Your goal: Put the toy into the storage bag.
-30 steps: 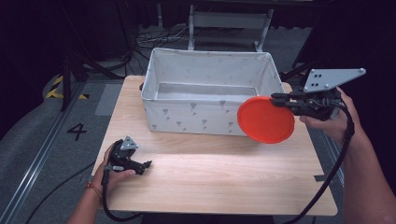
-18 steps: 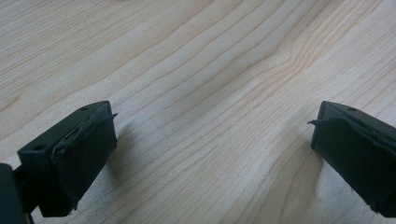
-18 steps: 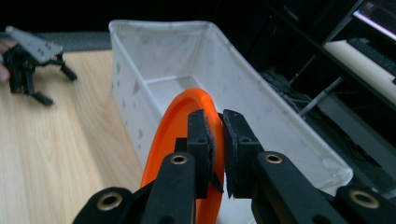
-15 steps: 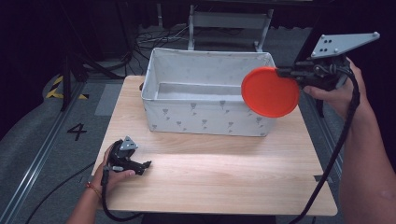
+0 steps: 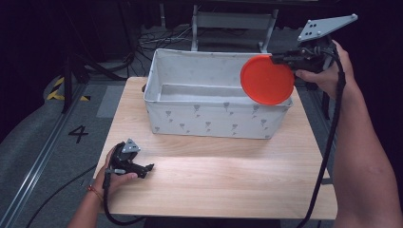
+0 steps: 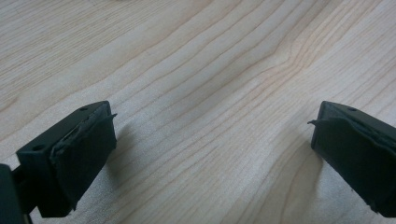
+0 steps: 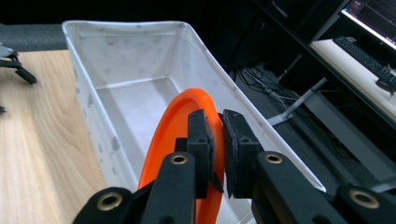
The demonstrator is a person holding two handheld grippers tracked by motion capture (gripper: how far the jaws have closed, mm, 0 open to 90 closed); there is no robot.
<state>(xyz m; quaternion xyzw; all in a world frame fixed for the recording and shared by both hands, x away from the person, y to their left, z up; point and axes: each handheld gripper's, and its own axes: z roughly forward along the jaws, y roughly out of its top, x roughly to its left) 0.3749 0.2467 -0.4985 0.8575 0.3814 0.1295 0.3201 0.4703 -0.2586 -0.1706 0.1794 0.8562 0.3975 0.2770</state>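
While nothing is falling yet, the weak spots run outward from the person:

Left gripper (image 5: 148,167): jaws spread wide on nothing, resting low on the wooden table (image 5: 228,190); too far off to help.

Right gripper (image 7: 215,140): clamped on the rim of the orange plate (image 5: 267,80), a thin edge hold that could let it pivot or slip.

Plate: hanging on edge above the right end of the white bin (image 5: 190,121).

Bin wall: if clipped on the way down, the plate may drop outside.
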